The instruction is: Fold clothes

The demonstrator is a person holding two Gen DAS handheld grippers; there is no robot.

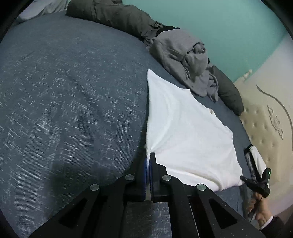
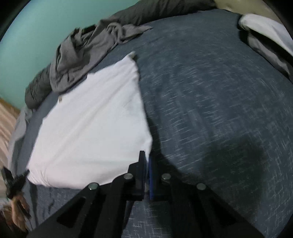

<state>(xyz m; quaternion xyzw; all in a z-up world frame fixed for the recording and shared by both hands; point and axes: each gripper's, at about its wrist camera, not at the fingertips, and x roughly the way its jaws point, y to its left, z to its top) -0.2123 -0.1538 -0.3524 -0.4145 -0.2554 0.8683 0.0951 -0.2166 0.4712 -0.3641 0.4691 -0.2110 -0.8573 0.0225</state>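
White shirt (image 1: 190, 131) lies flat on the bed (image 1: 73, 100), both the left gripper (image 1: 148, 161) and right gripper (image 2: 147, 161) with jaws pinched on its near corners, bare bed toward 9 o'clock, grey clothes (image 1: 185, 60) at 1 o'clock.

Bed (image 1: 64, 91) carries everything: dark blue-grey cover with a pale woven fleck, mostly bare from 6 round to 11 o'clock in the left wrist view. White shirt (image 1: 186, 131) lies flat on it at about 3 o'clock, its near edge lifted off the cover. Crumpled grey garment (image 1: 185, 60) sits at 1 o'clock, just beyond the shirt (touching or overlapping its far edge, can't tell which). Dark olive bedding (image 1: 117, 16) runs along the far edge at 12 o'clock. Right wrist view: a white-and-dark folded item (image 2: 269, 34) lies at 2 o'clock, well apart from the shirt.
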